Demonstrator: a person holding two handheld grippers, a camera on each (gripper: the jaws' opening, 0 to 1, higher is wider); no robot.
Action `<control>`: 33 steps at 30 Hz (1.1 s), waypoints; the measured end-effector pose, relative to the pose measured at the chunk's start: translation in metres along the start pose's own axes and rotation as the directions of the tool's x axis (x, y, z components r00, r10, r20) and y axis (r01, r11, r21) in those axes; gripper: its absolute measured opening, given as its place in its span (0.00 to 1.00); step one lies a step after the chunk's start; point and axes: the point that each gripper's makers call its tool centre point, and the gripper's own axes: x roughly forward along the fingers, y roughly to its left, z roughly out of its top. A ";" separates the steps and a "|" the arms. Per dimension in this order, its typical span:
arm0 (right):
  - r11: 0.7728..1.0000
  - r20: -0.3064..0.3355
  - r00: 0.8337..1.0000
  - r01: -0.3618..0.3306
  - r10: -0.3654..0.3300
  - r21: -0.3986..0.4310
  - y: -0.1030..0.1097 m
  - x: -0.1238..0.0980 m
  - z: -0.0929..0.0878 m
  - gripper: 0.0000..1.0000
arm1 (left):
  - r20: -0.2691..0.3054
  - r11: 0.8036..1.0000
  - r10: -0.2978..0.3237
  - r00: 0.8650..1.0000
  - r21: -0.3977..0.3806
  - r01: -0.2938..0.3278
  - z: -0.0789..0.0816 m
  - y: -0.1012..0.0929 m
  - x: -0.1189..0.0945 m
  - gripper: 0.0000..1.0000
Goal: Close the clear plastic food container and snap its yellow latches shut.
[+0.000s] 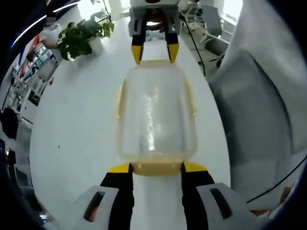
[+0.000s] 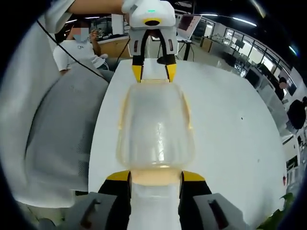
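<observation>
On a white table (image 1: 72, 143) the container (image 1: 156, 120) lies between the two grippers, its clear lid on top and yellow latches along its sides and ends; in the left gripper view the left gripper (image 1: 156, 167) stands at the near end, its yellow-tipped jaws set about as wide as the near latch (image 1: 156, 167) and just at its corners; whether they press it I cannot tell; at the far end the right gripper (image 1: 154, 55) meets the container the same way, tips down at the far latch (image 1: 154, 62). In the right gripper view the container (image 2: 156, 129) runs lengthwise away from the camera; the right gripper (image 2: 156, 176) has its jaws spread on either side of the near latch (image 2: 156, 177), and the left gripper (image 2: 154, 74) sits at the opposite end, tips at the rim. A potted plant (image 1: 84, 36) stands on the table beyond, well apart from the container; a person in grey and white clothing (image 2: 57, 139) stands beside the table edge; another person (image 2: 79, 48) sits further back; chairs (image 1: 213, 28) stand past the table.
</observation>
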 end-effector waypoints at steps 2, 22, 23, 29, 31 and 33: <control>1.000 -0.004 1.000 0.000 0.000 0.001 0.000 -0.001 -0.005 0.36 | -0.001 1.000 -0.003 1.000 0.003 0.003 0.004 0.001 0.004 0.35; 1.000 -0.054 0.998 -0.017 0.018 0.011 -0.009 0.009 -0.048 0.36 | -0.001 0.999 -0.034 0.999 -0.004 0.034 0.019 0.008 0.046 0.35; 1.000 -0.055 0.998 -0.016 0.017 0.012 -0.010 0.009 -0.049 0.36 | -0.001 0.999 -0.034 0.999 -0.004 0.034 0.019 0.008 0.047 0.35; 1.000 -0.061 0.998 -0.026 0.026 0.016 -0.012 0.012 -0.054 0.36 | -0.004 0.999 -0.042 0.999 -0.013 0.042 0.019 0.010 0.055 0.35; 1.000 -0.059 0.998 -0.024 0.025 0.018 -0.014 0.012 -0.055 0.36 | -0.009 0.999 -0.042 0.999 -0.010 0.042 0.018 0.012 0.057 0.35; 0.999 -0.054 0.998 -0.026 0.028 0.026 -0.013 0.013 -0.054 0.36 | -0.010 0.999 -0.046 0.999 -0.013 0.046 0.017 0.012 0.057 0.36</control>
